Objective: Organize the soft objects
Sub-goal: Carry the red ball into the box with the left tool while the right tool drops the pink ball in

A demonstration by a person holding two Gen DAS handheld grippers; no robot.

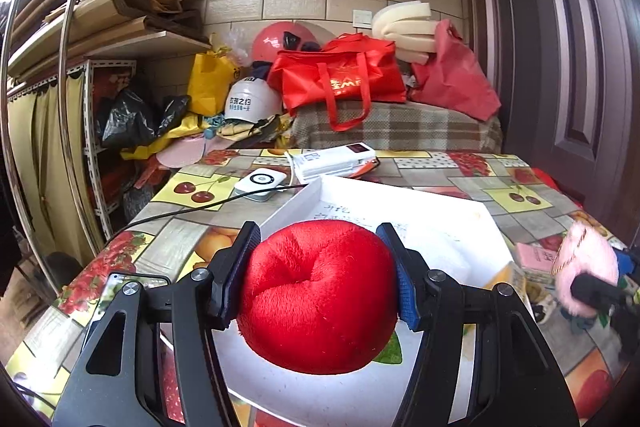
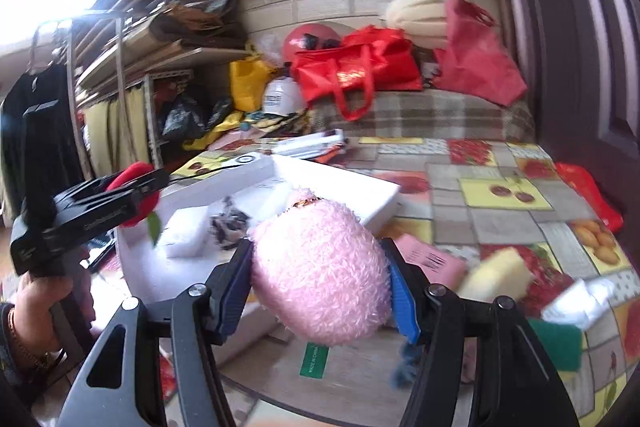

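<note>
The left gripper [image 1: 318,267] is pinching a red plush apple [image 1: 318,297] between its jaws, carrying it above the near-left corner of the white box [image 1: 420,203] that sits in the middle of the counter [image 1: 472,167]. The right gripper [image 2: 320,281] is squeezing a pink fluffy toy [image 2: 320,271] the same way, holding it just past the box's near-right wall [image 2: 380,205] — both toys are off the counter and neither is yet inside.

The step in hand looks like dropping both toys into the box. To do it well, each gripper should be travelling forward until its toy is hanging wholly over the box floor, not over a wall, and lowering before the jaws spread — plush springs back when released and could roll out over the low rim. A white sponge block [image 2: 184,231] and a grey-and-white furry piece [image 2: 228,223] are already lying in the box's left part, so the apple should be aiming for a bare patch. The two grippers are working close together; staggering the releases would be avoiding a knock. A yellow sponge [image 2: 498,273] is waiting near the counter's right edge.
</note>
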